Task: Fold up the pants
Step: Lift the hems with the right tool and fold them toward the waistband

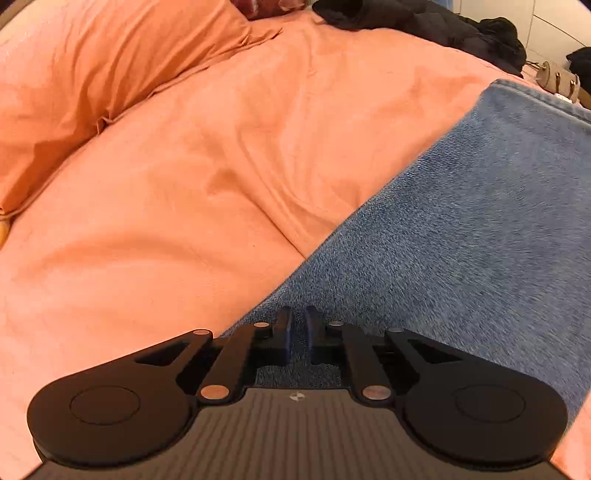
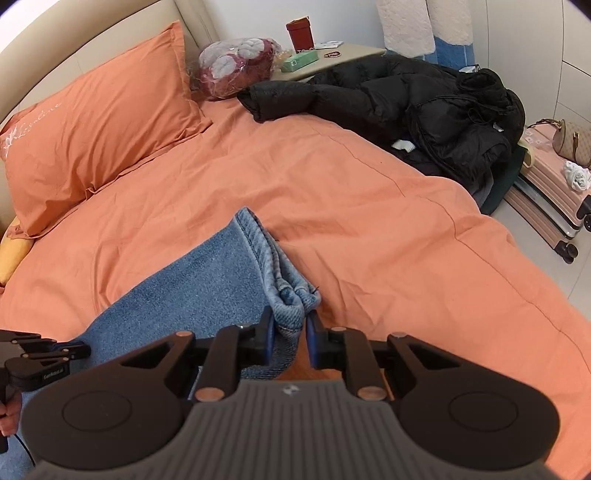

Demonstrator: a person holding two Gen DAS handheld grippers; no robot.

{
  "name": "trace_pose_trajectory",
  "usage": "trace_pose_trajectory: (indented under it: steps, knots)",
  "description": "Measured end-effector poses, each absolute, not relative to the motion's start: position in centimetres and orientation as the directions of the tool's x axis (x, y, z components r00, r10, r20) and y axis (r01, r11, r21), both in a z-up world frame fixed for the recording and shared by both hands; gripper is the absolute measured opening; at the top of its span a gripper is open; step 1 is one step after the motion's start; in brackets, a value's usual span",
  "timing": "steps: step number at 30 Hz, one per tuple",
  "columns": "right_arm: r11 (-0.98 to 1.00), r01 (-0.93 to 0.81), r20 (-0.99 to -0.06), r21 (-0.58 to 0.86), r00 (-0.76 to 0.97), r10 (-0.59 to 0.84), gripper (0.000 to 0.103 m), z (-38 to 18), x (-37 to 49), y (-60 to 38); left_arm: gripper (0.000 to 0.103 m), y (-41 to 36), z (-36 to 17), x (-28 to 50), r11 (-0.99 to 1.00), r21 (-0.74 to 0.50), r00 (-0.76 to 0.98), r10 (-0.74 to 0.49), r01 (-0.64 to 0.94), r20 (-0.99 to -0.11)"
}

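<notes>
Bed (image 2: 369,206) with orange cotton cover: fills most of both views; carries every item below except the last three.

Orange pillow (image 2: 99,122) with pale embroidered script: at the head of the bed, against the cream headboard.

Blue denim pants (image 2: 207,280): spread flat across the near part of the bed; hem end bunched and lifted at the right, a long straight edge running diagonally in the left wrist view (image 1: 461,229).

Black puffer jacket (image 2: 424,110): heaped on the far right edge of the bed, well apart from the pants.

Right hand-held gripper (image 2: 290,328): fingers narrowly set, clamped on the bunched denim hem.

Left hand-held gripper (image 1: 297,328): low over the denim, fingers drawn near together with a slim gap; whether cloth is pinched between them cannot be told. Also visible at the left edge of the right wrist view (image 2: 74,349).

Pink hard-shell suitcase (image 2: 546,199): on the floor, right of the bed.

Beige patterned handbag (image 2: 574,142): on the suitcase.

Red cylindrical box (image 2: 300,34): on the bedside stand.
</notes>
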State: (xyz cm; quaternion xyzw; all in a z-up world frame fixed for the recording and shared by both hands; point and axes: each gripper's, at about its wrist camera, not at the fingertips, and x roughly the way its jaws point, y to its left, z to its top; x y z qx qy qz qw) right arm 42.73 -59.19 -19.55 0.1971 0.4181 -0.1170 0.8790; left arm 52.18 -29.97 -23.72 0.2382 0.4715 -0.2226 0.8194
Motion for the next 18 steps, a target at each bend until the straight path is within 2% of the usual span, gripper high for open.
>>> trace_pose_trajectory:
  steps: [7, 11, 13, 18]
  knots:
    - [0.910, 0.339, -0.754, 0.239, 0.655, -0.046, 0.011, -17.1, 42.2, -58.0, 0.013, -29.2, -21.3, 46.9, 0.718, 0.056, 0.333, -0.251, 0.694, -0.909]
    - [0.920, 0.315, -0.729, 0.235, 0.683, -0.047, 0.010, -15.3, 41.6, -56.8, 0.010, -30.1, -22.6, 43.3, 0.632, 0.059, 0.283, -0.260, 0.772, -0.923]
    - [0.924, 0.299, -0.713, 0.239, 0.700, -0.042, 0.010, -14.3, 41.2, -56.1, 0.004, -30.4, -23.5, 42.4, 0.634, 0.057, 0.283, -0.261, 0.771, -0.923]
    - [0.946, 0.246, -0.691, 0.213, 0.722, -0.032, 0.009, -11.2, 40.7, -53.3, 0.003, -30.6, -24.2, 43.6, 0.692, 0.028, 0.274, -0.247, 0.721, -0.930]
